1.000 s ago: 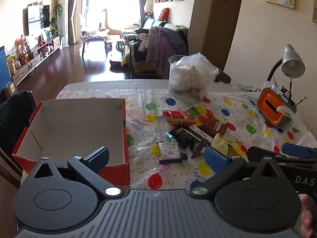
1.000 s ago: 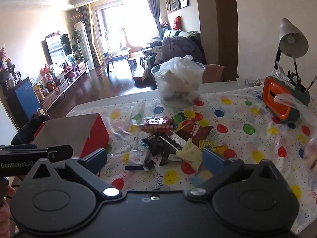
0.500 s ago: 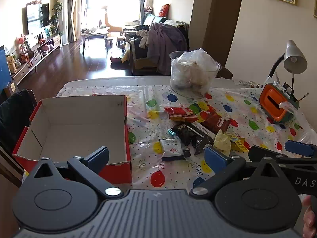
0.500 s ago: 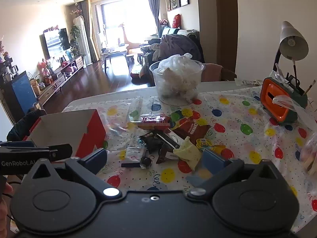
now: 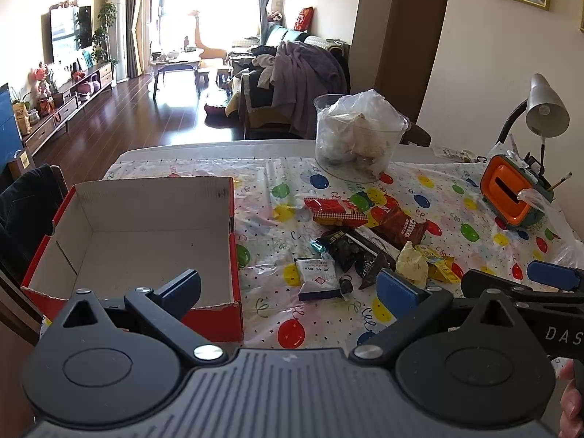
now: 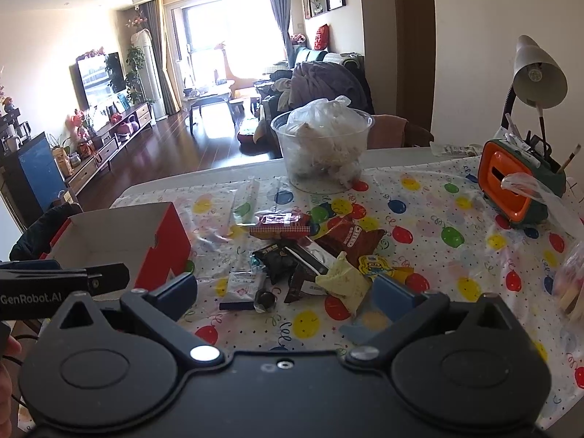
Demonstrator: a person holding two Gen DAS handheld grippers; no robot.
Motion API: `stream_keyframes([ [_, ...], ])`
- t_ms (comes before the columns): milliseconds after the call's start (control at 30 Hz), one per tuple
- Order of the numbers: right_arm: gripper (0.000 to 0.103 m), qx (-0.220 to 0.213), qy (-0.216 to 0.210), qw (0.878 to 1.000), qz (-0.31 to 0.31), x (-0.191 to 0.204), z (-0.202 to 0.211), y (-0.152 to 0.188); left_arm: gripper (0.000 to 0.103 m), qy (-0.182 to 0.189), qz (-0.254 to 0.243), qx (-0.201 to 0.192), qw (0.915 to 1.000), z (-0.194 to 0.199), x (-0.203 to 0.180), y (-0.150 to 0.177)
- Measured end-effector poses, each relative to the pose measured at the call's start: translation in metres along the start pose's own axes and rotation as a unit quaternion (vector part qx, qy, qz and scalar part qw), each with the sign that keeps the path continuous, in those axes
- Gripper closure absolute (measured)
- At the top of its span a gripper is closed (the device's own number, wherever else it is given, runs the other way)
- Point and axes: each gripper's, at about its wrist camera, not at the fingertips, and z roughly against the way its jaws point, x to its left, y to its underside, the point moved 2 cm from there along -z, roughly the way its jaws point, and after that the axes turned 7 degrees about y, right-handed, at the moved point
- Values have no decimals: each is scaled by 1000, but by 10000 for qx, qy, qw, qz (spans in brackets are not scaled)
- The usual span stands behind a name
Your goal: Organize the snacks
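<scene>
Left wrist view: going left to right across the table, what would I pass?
Red cardboard box → white snack packet → brown Oreo bag → orange and green holder.

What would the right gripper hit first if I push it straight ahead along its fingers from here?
Probably the snack pile: the right gripper, open and empty, points at the small dark round piece and the white packet, with the black wrappers just behind. Depth is uncertain; if it travels level, it may pass above them.
</scene>
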Motion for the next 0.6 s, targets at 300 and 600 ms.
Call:
stream_keyframes([
  [300, 0, 14, -8, 10000, -29, -3, -4, -2, 0, -39, -14, -4, 10000, -4, 1, -4],
  [600, 0, 56, -30, 10000, -75, -13, -15, -3, 0, 18, -107, 113, 9999, -28, -12, -11],
])
